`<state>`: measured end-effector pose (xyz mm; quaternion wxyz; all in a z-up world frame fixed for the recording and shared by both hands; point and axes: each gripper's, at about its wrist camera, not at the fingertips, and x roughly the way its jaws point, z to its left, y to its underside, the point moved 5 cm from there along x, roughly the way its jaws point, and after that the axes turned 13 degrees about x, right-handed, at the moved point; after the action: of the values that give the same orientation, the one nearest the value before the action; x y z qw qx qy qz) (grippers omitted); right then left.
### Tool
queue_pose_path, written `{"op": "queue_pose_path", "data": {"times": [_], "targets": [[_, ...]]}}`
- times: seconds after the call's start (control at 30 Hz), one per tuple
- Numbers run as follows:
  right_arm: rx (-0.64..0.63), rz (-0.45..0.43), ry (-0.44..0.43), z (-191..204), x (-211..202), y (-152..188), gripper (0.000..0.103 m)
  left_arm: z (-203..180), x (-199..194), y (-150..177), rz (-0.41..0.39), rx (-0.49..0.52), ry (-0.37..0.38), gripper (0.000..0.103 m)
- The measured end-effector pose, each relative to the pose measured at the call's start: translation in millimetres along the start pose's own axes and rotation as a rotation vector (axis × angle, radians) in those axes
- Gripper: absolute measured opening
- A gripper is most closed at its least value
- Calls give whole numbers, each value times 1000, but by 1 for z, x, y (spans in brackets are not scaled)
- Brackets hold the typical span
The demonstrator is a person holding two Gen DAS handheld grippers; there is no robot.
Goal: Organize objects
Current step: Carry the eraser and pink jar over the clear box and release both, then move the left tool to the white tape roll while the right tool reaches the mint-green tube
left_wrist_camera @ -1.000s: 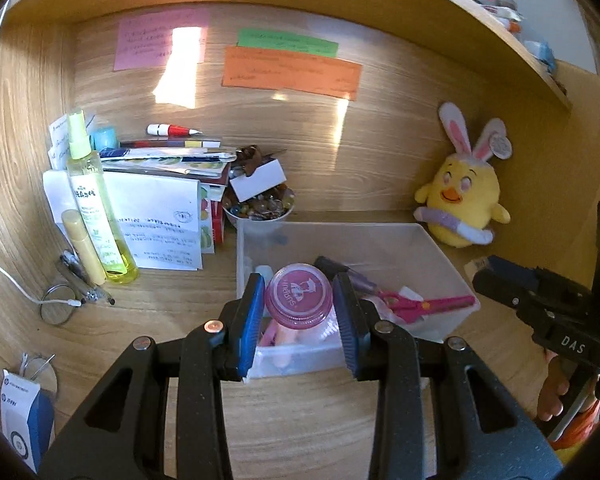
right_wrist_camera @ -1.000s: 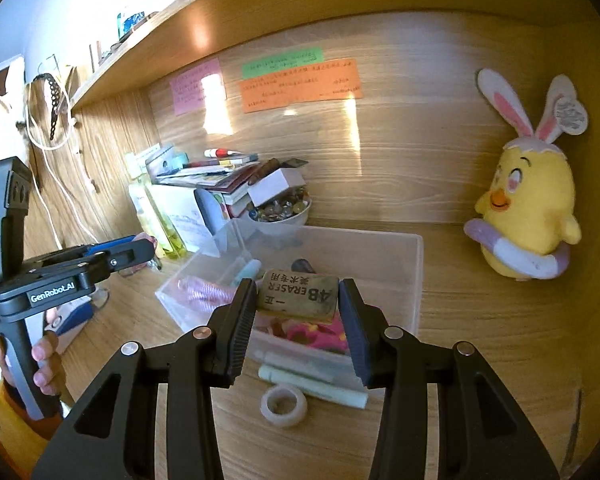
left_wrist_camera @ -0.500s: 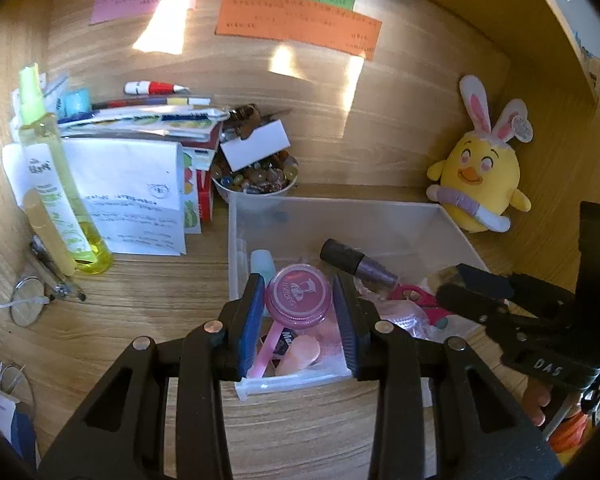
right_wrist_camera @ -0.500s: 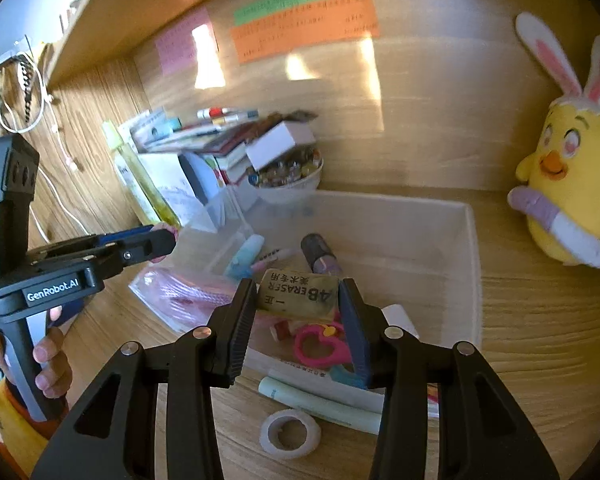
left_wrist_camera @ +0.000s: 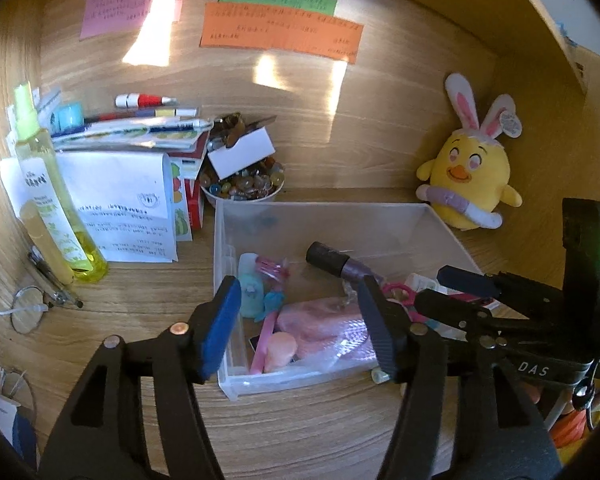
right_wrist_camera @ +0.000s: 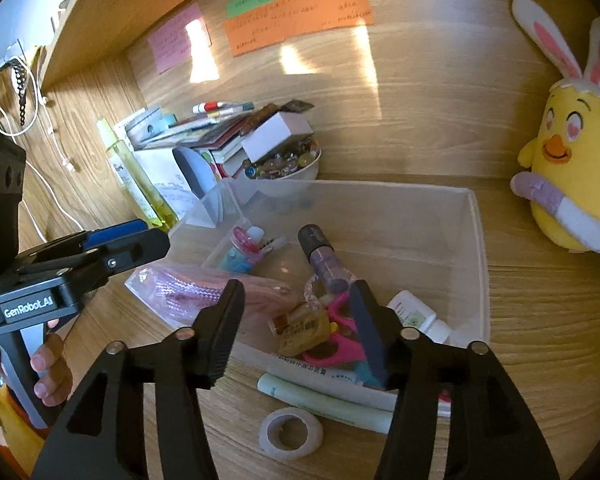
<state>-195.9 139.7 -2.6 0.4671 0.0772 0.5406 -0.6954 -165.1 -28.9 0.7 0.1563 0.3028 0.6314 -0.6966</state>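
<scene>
Two hand-held grippers are hovering over a clear plastic bin (right_wrist_camera: 476, 264) sitting on a wooden desk (left_wrist_camera: 148, 304) inside a wooden alcove. Both sets of jaws are opening, with nothing pressed between the pads.

Readable writing: "GenRobot.AI" is showing on the left gripper's (left_wrist_camera: 300, 316) body in the right wrist view, and "DAS" on the right gripper's (right_wrist_camera: 296, 320) body in the left wrist view. The handwriting on the pink, green and orange notes (left_wrist_camera: 280, 32) at 12 o'clock on the back wall is too small to read.

A tan eraser (right_wrist_camera: 304, 330) is lying tilted in the bin between the right gripper's spread fingers, its printed face blurred. It is resting on pink scissors (right_wrist_camera: 340, 346), near a dark-capped purple tube (right_wrist_camera: 320, 252).

Under the left gripper, a pink pouch (left_wrist_camera: 320, 320) and a teal bottle (left_wrist_camera: 250, 292) are lying in the bin's near corner.

The bin's far half is mostly bare. Outside its near wall, at 6 o'clock in the right wrist view, a pale green tube (right_wrist_camera: 324, 400) and a tape roll (right_wrist_camera: 290, 432) are lying on the desk. A yellow chick plush (right_wrist_camera: 568, 152) is sitting at 3 o'clock, apart from the bin. A bowl of beads (left_wrist_camera: 244, 188) is just behind the bin's far left corner; a yellow spray bottle (left_wrist_camera: 52, 200) is standing at 9 o'clock.
</scene>
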Motion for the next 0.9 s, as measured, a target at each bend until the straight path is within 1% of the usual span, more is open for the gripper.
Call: {"op": "queue_pose_path", "data": {"times": [0.07, 0.13, 0.17, 0.23, 0.3, 0.4, 0.6, 0.77, 0.9], "targets": [[-8, -16, -1, 2, -9, 0, 54, -3, -7, 0, -13, 11, -13, 70], [-20, -35, 9, 4, -18, -1, 58, -7, -14, 0, -25, 21, -24, 76], [-27, -45, 15, 5, -22, 0, 59, -9, -18, 1, -28, 24, -27, 81], [-49, -69, 26, 7, -35, 2, 63, -13, -25, 4, -37, 25, -23, 89], [-64, -85, 33, 9, -45, 5, 64, -16, -32, 7, -40, 24, -21, 94], [-83, -96, 46, 10, -57, 13, 64, -22, -39, 13, -37, 27, -21, 97], [-100, -83, 65, 4, -72, 34, 64, -33, -41, 34, 4, 42, -37, 97], [-101, -38, 76, -3, -69, 57, 64, -38, -31, 53, 47, 10, -3, 97], [-57, 8, 94, -21, -59, 68, 64, -52, -12, 64, 105, 8, 35, 95]]}}
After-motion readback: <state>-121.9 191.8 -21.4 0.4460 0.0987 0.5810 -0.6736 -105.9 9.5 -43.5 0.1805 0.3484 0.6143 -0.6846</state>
